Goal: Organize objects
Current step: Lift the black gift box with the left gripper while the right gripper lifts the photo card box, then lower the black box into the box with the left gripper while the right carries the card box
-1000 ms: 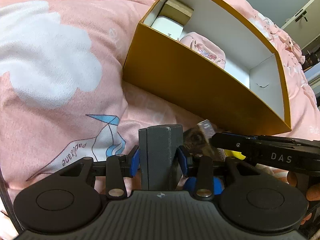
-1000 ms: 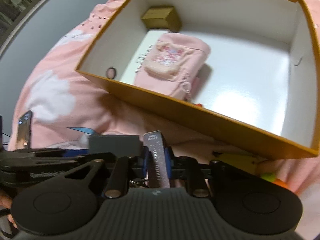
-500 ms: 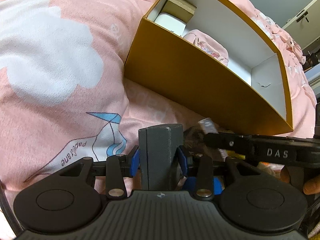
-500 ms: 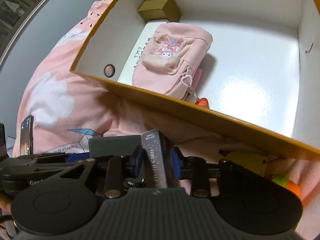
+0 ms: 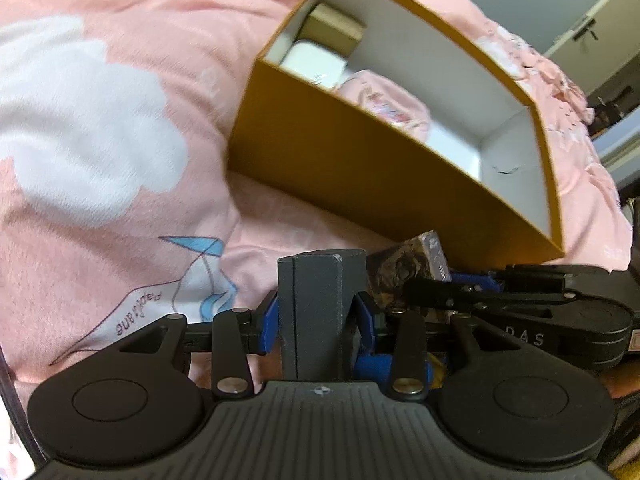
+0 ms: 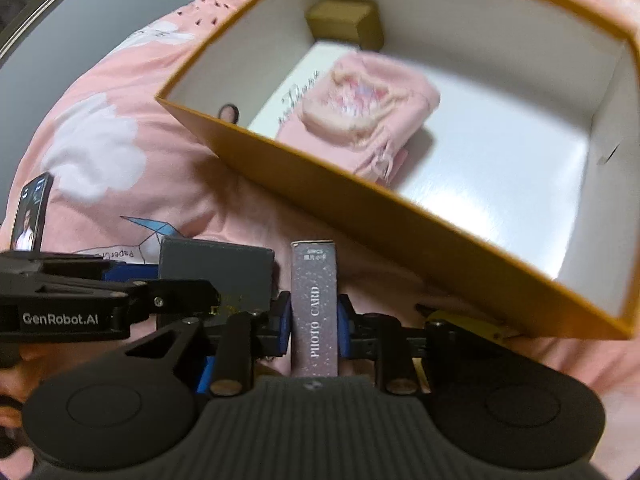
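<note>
My left gripper (image 5: 316, 312) is shut on a dark grey box (image 5: 314, 304), held upright above the pink blanket. My right gripper (image 6: 314, 316) is shut on a glittery "PHOTO CARD" box (image 6: 314, 300); it also shows in the left wrist view (image 5: 408, 272). The grey box appears in the right wrist view (image 6: 218, 276) just left of the card box. Ahead lies an open orange box (image 6: 360, 200), also in the left wrist view (image 5: 360, 168). It holds a pink pouch (image 6: 360, 112), a white booklet (image 6: 292, 96) and a small gold box (image 6: 346, 20).
The pink blanket with white clouds (image 5: 88, 128) covers the bed. A phone (image 6: 30, 216) stands at the left in the right wrist view. A yellow object (image 6: 468, 324) lies by the orange box's near wall. A cabinet (image 5: 600, 32) is at the far right.
Both grippers have shifted, still side by side and holding their boxes. The orange box now sits further right in both views, and the right gripper has tilted.
</note>
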{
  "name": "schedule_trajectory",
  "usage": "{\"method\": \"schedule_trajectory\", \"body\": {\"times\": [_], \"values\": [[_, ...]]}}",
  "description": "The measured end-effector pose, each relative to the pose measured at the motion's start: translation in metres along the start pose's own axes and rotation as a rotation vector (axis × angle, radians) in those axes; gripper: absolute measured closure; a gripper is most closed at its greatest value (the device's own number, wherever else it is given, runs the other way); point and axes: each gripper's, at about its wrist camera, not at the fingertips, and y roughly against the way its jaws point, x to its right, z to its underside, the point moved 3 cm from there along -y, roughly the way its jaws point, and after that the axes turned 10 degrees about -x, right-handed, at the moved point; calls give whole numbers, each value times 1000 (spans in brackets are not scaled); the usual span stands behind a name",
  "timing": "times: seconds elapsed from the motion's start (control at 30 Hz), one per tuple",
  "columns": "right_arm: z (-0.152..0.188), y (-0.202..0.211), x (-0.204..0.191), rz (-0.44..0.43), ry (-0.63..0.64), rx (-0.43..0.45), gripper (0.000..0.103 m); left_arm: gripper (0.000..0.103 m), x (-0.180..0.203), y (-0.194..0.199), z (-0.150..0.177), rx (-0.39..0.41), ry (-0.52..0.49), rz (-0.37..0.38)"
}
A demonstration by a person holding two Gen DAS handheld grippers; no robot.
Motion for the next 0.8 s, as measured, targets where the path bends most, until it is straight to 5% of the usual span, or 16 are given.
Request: {"method": "schedule_trajectory", "body": {"times": [0.37,0.8], "values": [[8,82,-12,52,93,185,79,65,34,45,-1,112,-139,91],[-6,140,1,27,11,387,79,65,72,81,-29,271,-229,147]]}}
